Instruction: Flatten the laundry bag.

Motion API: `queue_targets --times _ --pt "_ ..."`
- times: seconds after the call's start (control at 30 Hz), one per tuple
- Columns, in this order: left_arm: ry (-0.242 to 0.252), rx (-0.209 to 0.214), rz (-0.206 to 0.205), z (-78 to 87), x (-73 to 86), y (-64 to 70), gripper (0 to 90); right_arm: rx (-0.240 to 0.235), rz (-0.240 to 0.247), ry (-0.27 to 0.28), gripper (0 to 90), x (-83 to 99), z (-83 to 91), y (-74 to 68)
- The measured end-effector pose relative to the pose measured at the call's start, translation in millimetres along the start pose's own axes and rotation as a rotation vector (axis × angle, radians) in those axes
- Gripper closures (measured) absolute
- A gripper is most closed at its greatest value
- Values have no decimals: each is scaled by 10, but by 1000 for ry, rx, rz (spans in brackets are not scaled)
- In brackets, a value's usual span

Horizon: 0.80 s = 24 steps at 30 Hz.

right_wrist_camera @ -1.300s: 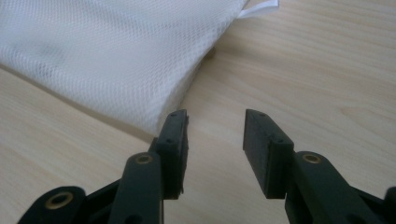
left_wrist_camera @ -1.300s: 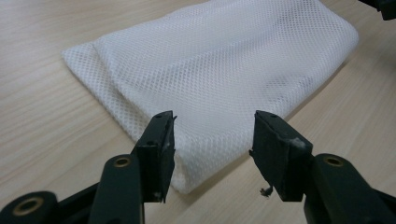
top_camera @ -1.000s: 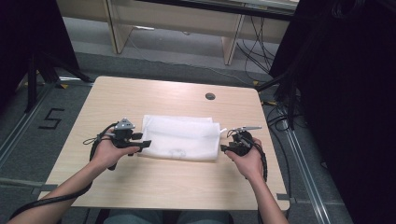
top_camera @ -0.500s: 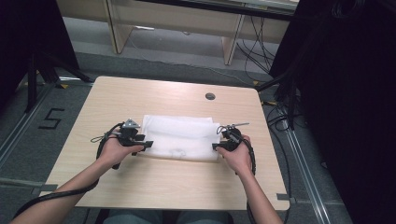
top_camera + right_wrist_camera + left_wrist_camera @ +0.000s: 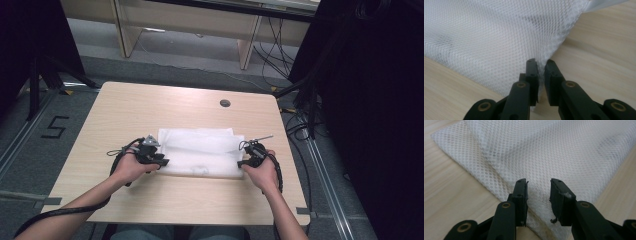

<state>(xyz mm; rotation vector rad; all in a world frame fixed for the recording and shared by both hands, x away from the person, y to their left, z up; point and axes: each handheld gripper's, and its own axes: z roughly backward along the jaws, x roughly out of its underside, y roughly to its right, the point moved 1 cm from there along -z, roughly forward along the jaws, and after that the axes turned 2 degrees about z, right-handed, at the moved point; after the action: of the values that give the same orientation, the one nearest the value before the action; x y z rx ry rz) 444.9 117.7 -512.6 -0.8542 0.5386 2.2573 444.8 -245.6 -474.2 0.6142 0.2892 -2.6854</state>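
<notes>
White mesh fabric (image 5: 200,152), folded into a flat rectangle, lies on the light wooden table (image 5: 150,107) near its front half, long side running left to right. Both forearms reach in from the near edge and angle outward, one hand to each near corner of the cloth.

At the near left corner the left hand (image 5: 131,167) wraps the black left gripper (image 5: 159,162), wrist low over the tabletop, cable looping out behind it. In the left gripper view its jaws stand apart, straddling the corner of the mesh (image 5: 554,160); netting passes through the gap between them, and the pictures do not show the pads pressing it. Folded layers of the cloth spread away beyond the jaws, with bare wood on either side.

At the near right corner the right hand (image 5: 261,172) holds the black right gripper (image 5: 243,163), knuckles up, forearm slanting back toward the table's front right. In the right gripper view the jaws are drawn nearly together and pinch the mesh corner (image 5: 499,37), which bunches into a point between them and rises slightly off the wood.

A small dark round grommet (image 5: 225,103) sits in the tabletop, well beyond the cloth.
</notes>
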Motion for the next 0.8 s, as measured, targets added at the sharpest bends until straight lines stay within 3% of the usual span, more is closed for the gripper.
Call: queue_targets --times 0.03,0.1,0.17,0.2,0.23,0.27,0.37,0.4,0.47,0.5,0.53,0.6,0.67,0.7,0.73,0.8 --pt "-10 5 -27 -9 0 57 658 15 -13 -5 740 54 46 30" --pt "-12 1 -40 -13 3 76 657 24 -17 -10 699 70 77 46" --pt "-11 -16 -78 -14 8 100 655 60 -34 39 604 66 199 79" --pt "-11 -16 -78 -14 8 100 653 60 -34 39 604 66 199 79" --pt "-9 -15 -65 -21 13 108 653 90 32 85 574 39 241 140" --pt "-8 -16 -74 -17 16 110 653 94 -10 121 546 -28 304 122" --pt "-8 -21 -87 -11 22 114 650 92 23 151 546 -122 312 124" --pt "-10 -12 -79 -10 26 125 648 80 10 151 544 -163 312 95" --pt "-1 -19 -99 8 17 126 632 77 57 164 539 -270 232 67" --pt "10 -18 -99 17 10 134 615 73 51 163 538 -308 210 42" --pt "36 -21 -91 24 2 152 591 66 48 160 538 -358 179 10" --pt "97 6 -117 65 -60 226 563 41 71 167 534 -502 50 -95" --pt "104 12 -118 70 -70 249 561 34 92 168 533 -534 3 -123" --pt "108 28 -135 63 -84 274 557 24 71 165 532 -561 -27 -167" --pt "108 28 -138 53 -84 298 551 25 91 171 529 -598 -104 -202" --pt "99 39 -139 9 -67 331 547 11 84 133 524 -638 -190 -269"
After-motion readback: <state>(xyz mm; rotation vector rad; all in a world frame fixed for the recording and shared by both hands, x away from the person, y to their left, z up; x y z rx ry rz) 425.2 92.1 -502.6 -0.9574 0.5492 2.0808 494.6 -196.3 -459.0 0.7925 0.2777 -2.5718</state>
